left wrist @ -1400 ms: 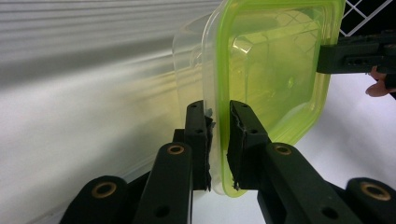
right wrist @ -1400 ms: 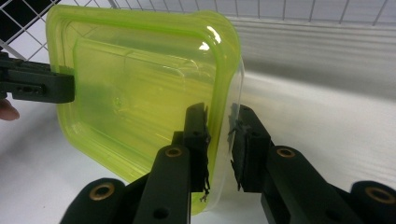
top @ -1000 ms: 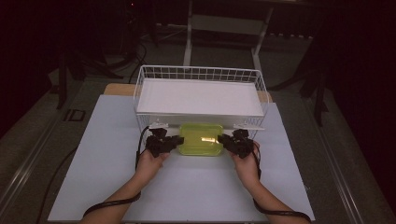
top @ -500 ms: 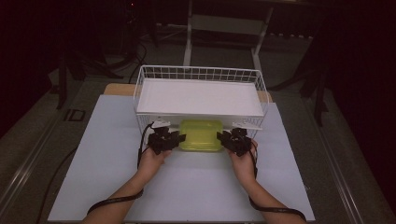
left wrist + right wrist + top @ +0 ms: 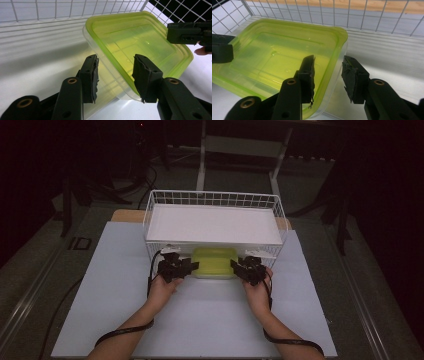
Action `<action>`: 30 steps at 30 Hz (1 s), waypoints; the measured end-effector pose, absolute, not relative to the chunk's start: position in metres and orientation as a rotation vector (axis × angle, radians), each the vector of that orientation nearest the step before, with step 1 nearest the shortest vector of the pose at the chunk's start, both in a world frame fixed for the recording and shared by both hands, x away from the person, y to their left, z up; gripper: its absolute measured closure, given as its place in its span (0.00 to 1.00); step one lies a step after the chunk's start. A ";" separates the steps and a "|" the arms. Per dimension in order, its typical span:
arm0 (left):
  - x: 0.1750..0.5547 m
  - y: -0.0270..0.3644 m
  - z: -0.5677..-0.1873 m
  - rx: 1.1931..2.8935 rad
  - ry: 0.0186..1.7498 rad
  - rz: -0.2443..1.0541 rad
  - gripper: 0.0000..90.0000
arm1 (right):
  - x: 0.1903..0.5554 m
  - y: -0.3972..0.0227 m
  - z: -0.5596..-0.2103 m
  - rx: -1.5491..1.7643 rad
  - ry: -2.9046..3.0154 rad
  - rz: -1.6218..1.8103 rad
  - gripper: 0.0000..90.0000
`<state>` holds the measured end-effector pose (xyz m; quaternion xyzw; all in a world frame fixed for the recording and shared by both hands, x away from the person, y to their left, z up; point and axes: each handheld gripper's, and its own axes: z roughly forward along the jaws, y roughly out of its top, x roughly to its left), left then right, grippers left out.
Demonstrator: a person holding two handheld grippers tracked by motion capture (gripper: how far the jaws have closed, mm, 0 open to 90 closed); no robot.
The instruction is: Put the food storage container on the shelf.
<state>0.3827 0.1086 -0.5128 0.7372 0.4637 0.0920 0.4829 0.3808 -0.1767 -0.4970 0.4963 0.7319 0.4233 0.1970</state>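
Jaws of both the left gripper (image 5: 115, 75) and right gripper (image 5: 328, 77), having just been opening, straddle the clear rectangular plastic container with its lime-green lid (image 5: 215, 262) unclamped, so withdrawing carelessly could snag its rim and drag it from under the white wire basket shelf (image 5: 214, 225).

The back half of the green-lidded container (image 5: 216, 261) sits hidden under the white shelf (image 5: 212, 223) of the wire basket (image 5: 278, 210) in the high view. In the left gripper view, the container's near corner is covered by one black jaw. The person's forearms are cut off by the bottom edge up top.

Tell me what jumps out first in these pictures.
The yellow-green lidded container stands out, half tucked under the white wire basket at the table's middle. The left gripper and right gripper flank its ends, jaws just opening and straddling its rim without pressing.
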 end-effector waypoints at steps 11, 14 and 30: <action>0.375 0.110 -0.503 1.824 1.095 0.293 0.50 | 0.374 -0.176 -0.496 1.335 2.040 1.166 0.62; 0.369 0.111 -0.498 1.798 1.109 0.271 0.50 | 0.369 -0.176 -0.493 1.323 2.043 1.180 0.61; 0.329 0.135 -0.484 1.781 0.971 0.156 0.33 | 0.328 -0.160 -0.477 1.217 2.158 1.259 0.78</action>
